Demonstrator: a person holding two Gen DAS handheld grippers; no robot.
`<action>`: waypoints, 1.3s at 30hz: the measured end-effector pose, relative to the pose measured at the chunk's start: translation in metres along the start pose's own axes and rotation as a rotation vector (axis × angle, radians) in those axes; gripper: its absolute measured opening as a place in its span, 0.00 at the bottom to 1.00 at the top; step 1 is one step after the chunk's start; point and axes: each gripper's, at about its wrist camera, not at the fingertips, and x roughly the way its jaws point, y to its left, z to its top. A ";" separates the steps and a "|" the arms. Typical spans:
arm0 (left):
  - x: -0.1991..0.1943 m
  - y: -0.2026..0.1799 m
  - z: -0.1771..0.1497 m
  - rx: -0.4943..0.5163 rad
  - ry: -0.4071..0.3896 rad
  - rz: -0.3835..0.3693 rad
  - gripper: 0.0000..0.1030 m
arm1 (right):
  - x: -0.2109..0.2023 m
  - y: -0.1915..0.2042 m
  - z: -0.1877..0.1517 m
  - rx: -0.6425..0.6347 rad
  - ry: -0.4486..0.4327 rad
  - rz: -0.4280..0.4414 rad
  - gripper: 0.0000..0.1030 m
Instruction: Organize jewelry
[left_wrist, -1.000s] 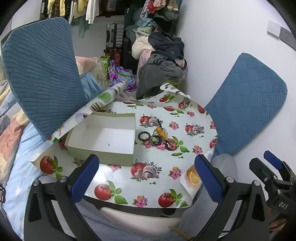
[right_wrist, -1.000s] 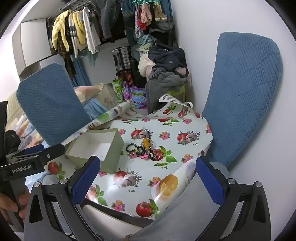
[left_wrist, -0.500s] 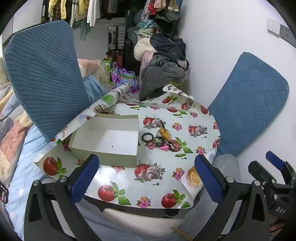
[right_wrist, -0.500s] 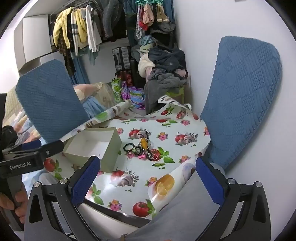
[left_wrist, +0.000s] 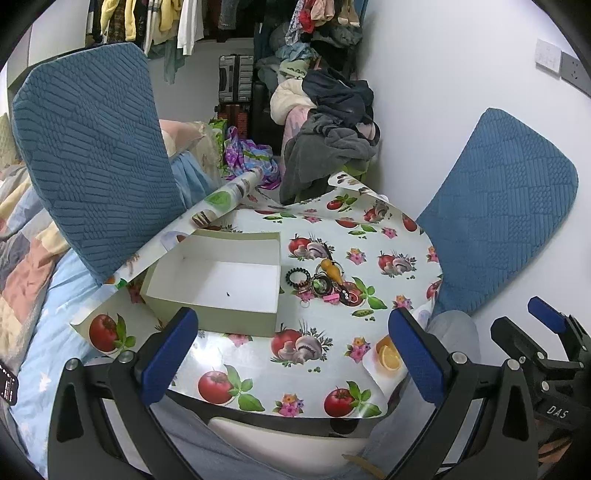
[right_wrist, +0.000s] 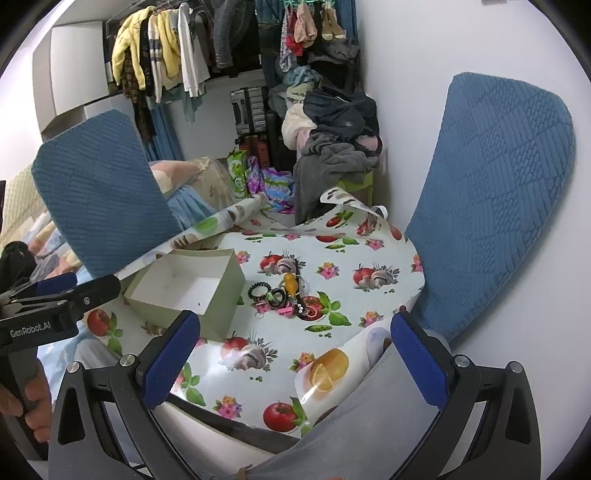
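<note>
I hold both tools above the near edge of a small round table (left_wrist: 258, 373) covered with an oilcloth (left_wrist: 369, 236) printed with tomatoes, mushrooms and flowers. My left gripper (left_wrist: 291, 354) has its blue-padded fingers spread wide with nothing between them; my right gripper (right_wrist: 295, 358) is spread just as wide and also empty. Neither touches the tabletop.

The jewelry pile (left_wrist: 325, 282) lies near the middle of the table, just right of an open white cardboard box (left_wrist: 218, 280). In the pile I make out a black coiled hair tie (left_wrist: 297, 275) nearest the box, an orange-yellow pendant (left_wrist: 331, 271), a small pink piece (left_wrist: 330, 297) and a dark beaded bracelet (left_wrist: 349, 297); the rest is too tangled to tell apart. The box holds only a tiny dark speck on its floor.

Two blue quilted cushions (left_wrist: 92, 147) stand either side of the table, and a heap of clothes (left_wrist: 332, 122) sits behind it against the wall.
</note>
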 end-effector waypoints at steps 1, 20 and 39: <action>0.000 0.001 0.000 -0.001 -0.001 0.000 0.99 | 0.001 -0.001 0.001 -0.001 -0.002 0.000 1.00; 0.002 -0.001 -0.002 -0.015 -0.002 -0.018 0.99 | -0.001 0.002 -0.005 0.018 0.002 0.016 1.00; 0.010 -0.008 -0.011 -0.001 0.009 -0.030 0.99 | -0.001 -0.003 -0.013 0.049 0.018 0.053 1.00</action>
